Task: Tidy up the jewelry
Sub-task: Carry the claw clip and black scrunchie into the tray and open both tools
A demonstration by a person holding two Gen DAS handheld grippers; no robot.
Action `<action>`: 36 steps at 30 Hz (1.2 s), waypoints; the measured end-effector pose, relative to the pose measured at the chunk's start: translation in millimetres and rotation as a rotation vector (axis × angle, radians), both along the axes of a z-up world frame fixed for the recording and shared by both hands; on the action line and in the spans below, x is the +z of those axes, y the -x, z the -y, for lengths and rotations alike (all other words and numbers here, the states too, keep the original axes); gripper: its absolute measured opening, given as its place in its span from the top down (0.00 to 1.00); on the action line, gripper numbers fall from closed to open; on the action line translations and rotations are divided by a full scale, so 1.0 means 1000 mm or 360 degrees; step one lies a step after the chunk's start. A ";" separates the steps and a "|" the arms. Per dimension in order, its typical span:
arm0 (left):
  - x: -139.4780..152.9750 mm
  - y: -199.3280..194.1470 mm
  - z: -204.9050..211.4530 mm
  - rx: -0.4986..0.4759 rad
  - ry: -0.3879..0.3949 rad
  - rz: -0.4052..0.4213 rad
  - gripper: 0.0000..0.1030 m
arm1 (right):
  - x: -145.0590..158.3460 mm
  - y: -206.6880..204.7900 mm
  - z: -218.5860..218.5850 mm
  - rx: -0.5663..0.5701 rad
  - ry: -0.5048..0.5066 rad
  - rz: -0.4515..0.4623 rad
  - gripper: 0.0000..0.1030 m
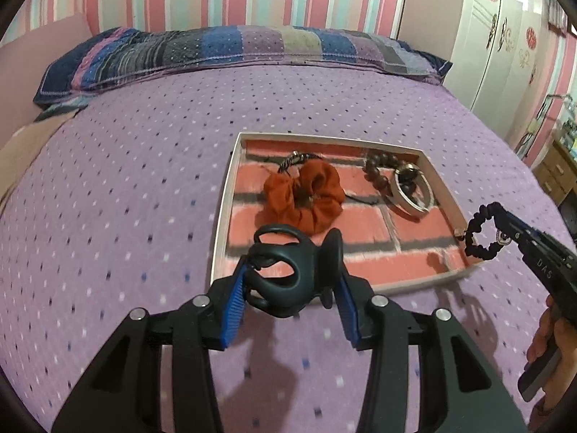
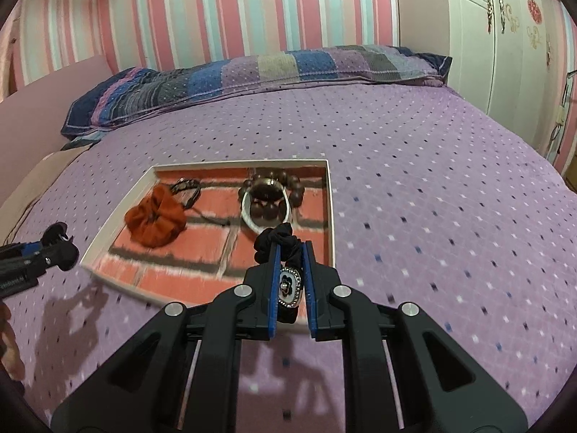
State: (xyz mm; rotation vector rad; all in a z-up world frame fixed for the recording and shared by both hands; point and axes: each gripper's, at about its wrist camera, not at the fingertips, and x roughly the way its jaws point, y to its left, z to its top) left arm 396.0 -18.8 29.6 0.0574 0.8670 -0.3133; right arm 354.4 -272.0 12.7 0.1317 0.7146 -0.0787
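Observation:
A shallow box [image 1: 224, 195] with a brick-pattern floor lies on the purple bedspread; it also shows in the right wrist view [image 2: 330, 195]. In it lie an orange scrunchie [image 1: 306, 195] [image 2: 155, 218], a braided cord bracelet [image 1: 294, 160] [image 2: 187, 186], a brown bead bracelet [image 1: 378, 167] [image 2: 274, 184] and a white bangle [image 1: 411, 195] [image 2: 249, 216]. My left gripper [image 1: 292, 274] is shut on a black hair claw clip [image 1: 288, 270] just before the box's near edge. My right gripper [image 2: 291, 252] is shut on a black hair tie with a flower charm [image 2: 286, 285] above the box's near right corner [image 1: 483, 234].
A striped pillow [image 1: 234, 50] lies at the head of the bed by the striped wall. A white wardrobe [image 1: 497, 29] stands at the right, with a wooden drawer unit [image 1: 555, 173] beyond the bed's right edge. Purple bedspread [image 2: 432, 198] surrounds the box.

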 end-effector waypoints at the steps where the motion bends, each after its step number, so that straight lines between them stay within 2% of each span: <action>1: -0.003 -0.006 0.003 0.0000 -0.0015 -0.0005 0.56 | -0.001 -0.004 0.000 -0.0004 0.0004 -0.0005 0.87; 7: -0.035 -0.040 0.015 0.0012 -0.0049 -0.0094 0.56 | -0.031 -0.036 0.000 -0.0035 -0.0011 -0.0122 0.87; 15: -0.070 -0.056 0.019 0.0008 -0.0120 -0.0183 0.56 | -0.069 -0.048 -0.001 -0.0044 0.0075 -0.0278 0.87; 25: -0.079 -0.072 0.016 0.0045 -0.0120 -0.0228 0.56 | -0.079 -0.067 -0.010 -0.0019 0.0135 -0.0391 0.84; 27: -0.078 -0.073 0.017 0.0054 -0.0126 -0.0230 0.56 | -0.078 -0.068 -0.011 -0.0016 0.0129 -0.0400 0.79; 29: -0.076 -0.072 0.017 0.0056 -0.0113 -0.0232 0.55 | -0.075 -0.065 -0.012 -0.0007 0.0114 -0.0391 0.64; 31: -0.071 -0.069 0.018 0.0054 -0.0110 -0.0222 0.55 | -0.071 -0.061 -0.014 0.0004 0.0125 -0.0369 0.59; 34: -0.060 -0.062 0.022 0.0043 -0.0122 -0.0176 0.40 | -0.062 -0.056 -0.017 0.0030 0.0118 -0.0332 0.51; 36: -0.053 -0.058 0.024 0.0035 -0.0125 -0.0150 0.38 | -0.054 -0.051 -0.016 0.0034 0.0088 -0.0297 0.46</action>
